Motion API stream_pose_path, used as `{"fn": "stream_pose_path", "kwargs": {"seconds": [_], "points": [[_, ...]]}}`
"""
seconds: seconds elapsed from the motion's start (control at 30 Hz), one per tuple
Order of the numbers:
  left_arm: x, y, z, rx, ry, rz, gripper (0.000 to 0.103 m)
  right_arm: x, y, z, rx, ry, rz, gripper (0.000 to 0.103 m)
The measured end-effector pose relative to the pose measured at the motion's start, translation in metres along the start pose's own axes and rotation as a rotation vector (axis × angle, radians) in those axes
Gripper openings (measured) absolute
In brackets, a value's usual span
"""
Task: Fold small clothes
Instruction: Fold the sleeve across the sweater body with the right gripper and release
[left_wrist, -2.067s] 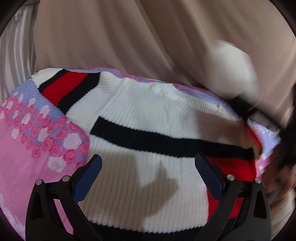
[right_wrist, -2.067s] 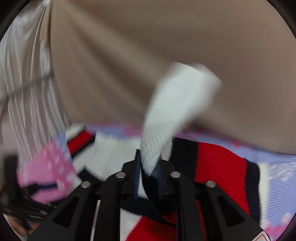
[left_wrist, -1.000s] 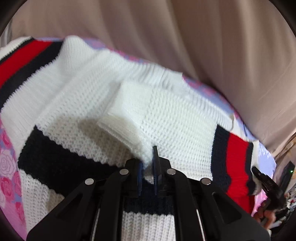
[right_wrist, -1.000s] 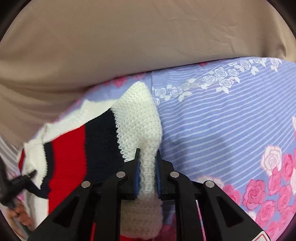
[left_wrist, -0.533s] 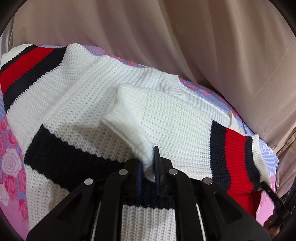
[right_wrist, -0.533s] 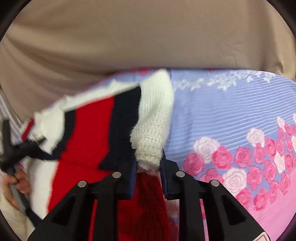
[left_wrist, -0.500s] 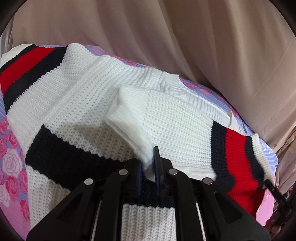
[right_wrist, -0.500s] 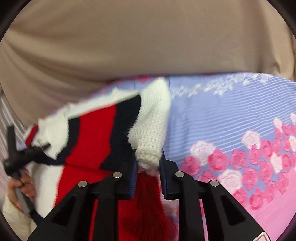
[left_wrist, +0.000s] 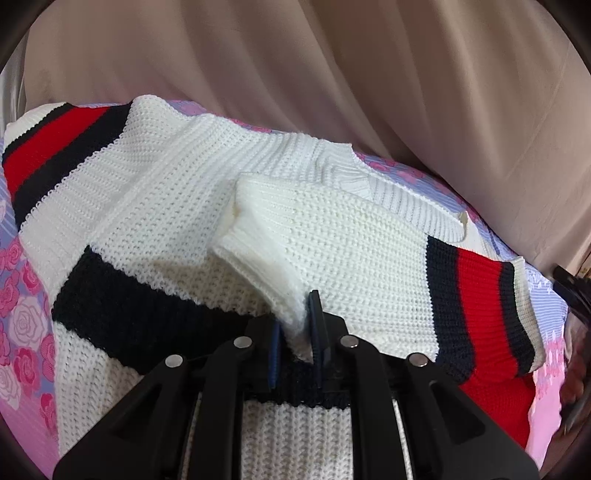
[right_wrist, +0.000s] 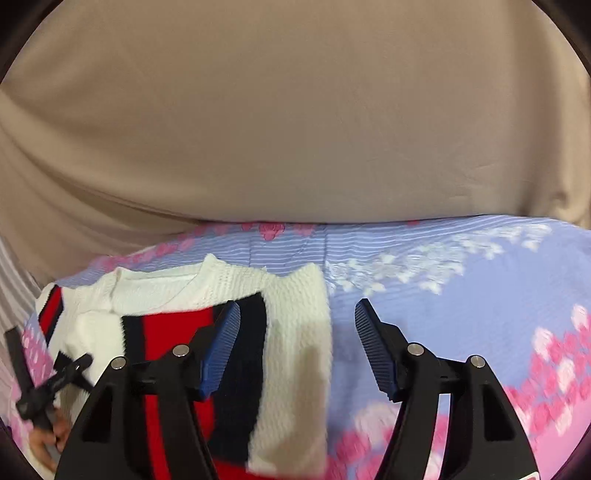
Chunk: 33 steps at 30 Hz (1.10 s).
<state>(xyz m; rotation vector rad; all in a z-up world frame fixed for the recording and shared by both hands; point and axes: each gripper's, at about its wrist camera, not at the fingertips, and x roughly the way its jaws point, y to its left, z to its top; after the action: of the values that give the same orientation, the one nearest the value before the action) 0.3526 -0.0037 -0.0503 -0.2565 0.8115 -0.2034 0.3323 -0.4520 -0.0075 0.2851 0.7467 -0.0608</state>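
A white knit sweater (left_wrist: 155, 206) with navy and red stripes lies spread on a floral bedsheet (left_wrist: 22, 310). Its right sleeve (left_wrist: 354, 258) is folded across the chest, with the white cuff toward the middle. My left gripper (left_wrist: 295, 328) is shut on the edge of that cuff. In the right wrist view the sweater (right_wrist: 291, 362) lies at the lower left, its folded edge under my right gripper (right_wrist: 295, 347), which is open and empty just above it.
A beige curtain (right_wrist: 295, 129) hangs behind the bed. The blue and pink bedsheet (right_wrist: 461, 295) stretches to the right of the sweater. The other sleeve (left_wrist: 55, 147) lies out at the far left. The left gripper (right_wrist: 48, 384) shows at the left edge.
My right gripper has opened and let go of the sweater's folded edge, which now lies flat. My left gripper stays shut on the cuff, and the sleeve has settled across the chest.
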Motion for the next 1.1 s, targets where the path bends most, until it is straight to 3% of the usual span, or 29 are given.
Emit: {"fn": "stream_pose_path", "kwargs": {"seconds": [0.03,0.1,0.13,0.23,0.27,0.33,0.4,0.5,0.57,0.67,0.77,0.87,0.93,1.0,1.03,1.1], "points": [[0.0,-0.001,-0.002,0.004,-0.004,0.0,0.014,0.019,0.008,0.004,-0.005,0.04,0.001,0.064],[0.001,-0.001,-0.003,0.01,-0.007,-0.002,0.014,0.042,0.012,0.007,-0.013,0.072,-0.025,0.017],[0.001,0.001,-0.003,0.013,-0.007,-0.004,0.014,0.039,0.008,0.012,0.018,0.04,-0.003,0.009],[-0.001,0.002,-0.006,0.015,-0.01,-0.01,0.015,0.013,-0.013,0.016,0.109,-0.098,0.054,0.008],[-0.001,0.001,-0.006,0.017,-0.011,-0.01,0.016,0.025,-0.023,0.016,0.129,-0.089,0.002,0.007],[-0.003,-0.002,-0.007,0.034,-0.011,-0.007,0.021,0.064,-0.037,0.011,0.13,0.048,-0.118,0.0],[-0.003,-0.006,-0.007,0.053,-0.011,0.015,0.021,0.064,-0.035,0.005,0.087,0.057,-0.135,0.0],[-0.002,-0.004,-0.007,0.046,-0.011,0.006,0.021,0.002,-0.018,-0.009,0.05,-0.061,-0.048,0.0],[-0.002,-0.003,-0.006,0.042,-0.011,0.001,0.021,-0.038,-0.008,-0.033,0.021,-0.093,-0.007,0.003],[-0.001,-0.005,-0.006,0.05,-0.011,0.01,0.021,-0.055,0.005,-0.076,-0.022,-0.011,0.082,0.004],[-0.001,-0.006,-0.006,0.055,-0.012,0.015,0.021,-0.018,0.005,-0.116,-0.098,0.126,-0.037,0.0],[-0.012,0.008,-0.007,-0.008,-0.013,-0.035,0.023,-0.028,0.004,-0.124,-0.017,0.107,-0.047,0.0],[-0.039,0.035,-0.006,-0.104,-0.026,-0.07,0.031,-0.044,0.016,-0.134,-0.011,0.084,-0.024,0.015],[-0.07,0.07,0.001,-0.189,-0.091,-0.079,0.053,-0.056,0.038,-0.154,-0.066,0.075,-0.001,0.015],[-0.086,0.091,0.008,-0.229,-0.133,-0.063,0.059,-0.058,0.043,-0.162,-0.079,0.077,0.013,0.019],[-0.115,0.142,0.03,-0.32,-0.215,0.02,0.08,-0.063,0.056,-0.181,-0.103,0.09,0.056,0.023]]}}
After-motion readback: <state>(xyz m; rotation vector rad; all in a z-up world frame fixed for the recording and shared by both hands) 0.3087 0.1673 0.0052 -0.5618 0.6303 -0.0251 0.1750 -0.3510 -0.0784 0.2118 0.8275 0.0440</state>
